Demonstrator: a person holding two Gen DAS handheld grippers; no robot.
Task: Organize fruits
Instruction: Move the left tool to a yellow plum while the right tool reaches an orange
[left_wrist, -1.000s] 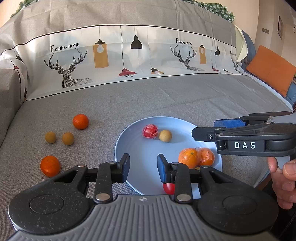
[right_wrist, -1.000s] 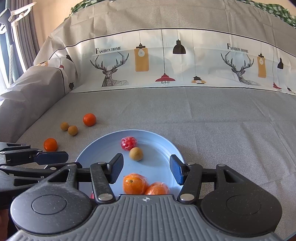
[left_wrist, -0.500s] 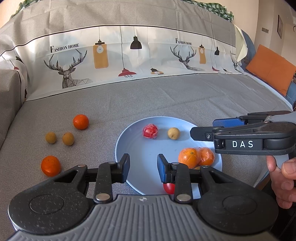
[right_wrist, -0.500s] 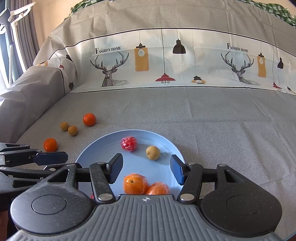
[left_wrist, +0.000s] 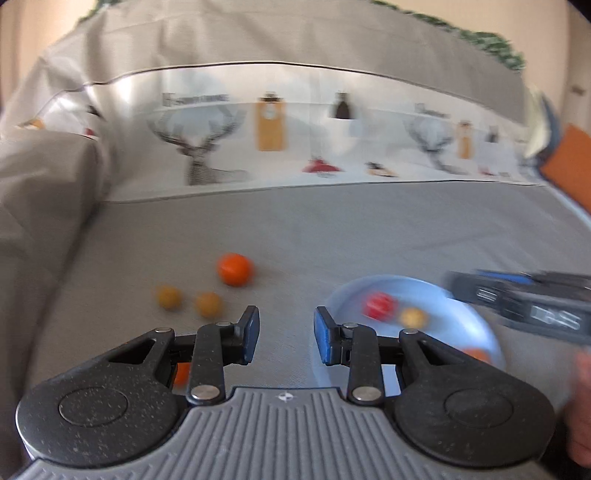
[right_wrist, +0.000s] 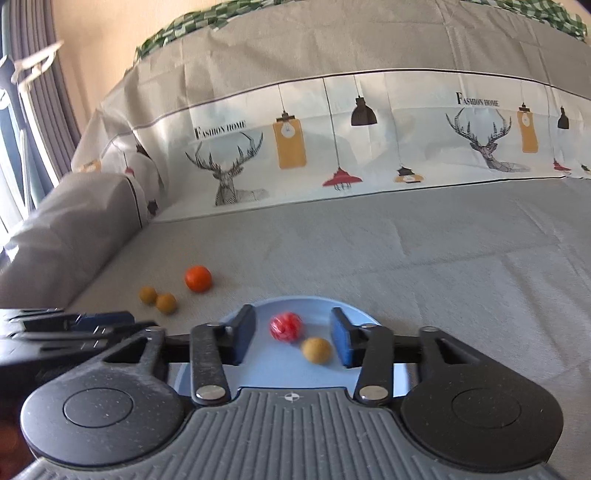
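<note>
A light blue plate (right_wrist: 295, 302) lies on the grey sofa cover and holds a red netted fruit (right_wrist: 285, 326) and a small brown fruit (right_wrist: 316, 350). My right gripper (right_wrist: 293, 338) hovers over the plate's near side. Its jaws are closing with nothing pressed; both fruits show in the gap, lying on the plate beyond. My left gripper (left_wrist: 286, 336) is open and empty over bare cover, left of the plate (left_wrist: 443, 291). An orange (left_wrist: 235, 269) and two small brown fruits (left_wrist: 169, 297) (left_wrist: 208, 303) lie ahead of it. Another orange (left_wrist: 181, 373) peeks from behind its left finger.
The printed backrest (right_wrist: 332, 147) closes off the far side and a padded armrest (right_wrist: 55, 236) the left. An orange fruit (left_wrist: 476, 354) sits on the plate's near edge. My right gripper (left_wrist: 476, 290) reaches in from the right, blurred, with a hand below it.
The left gripper swung left, off the plate and toward the loose fruits. The right gripper's jaws narrowed and it tipped, hiding the plate's oranges. The small brown fruit rolled right on the plate.
</note>
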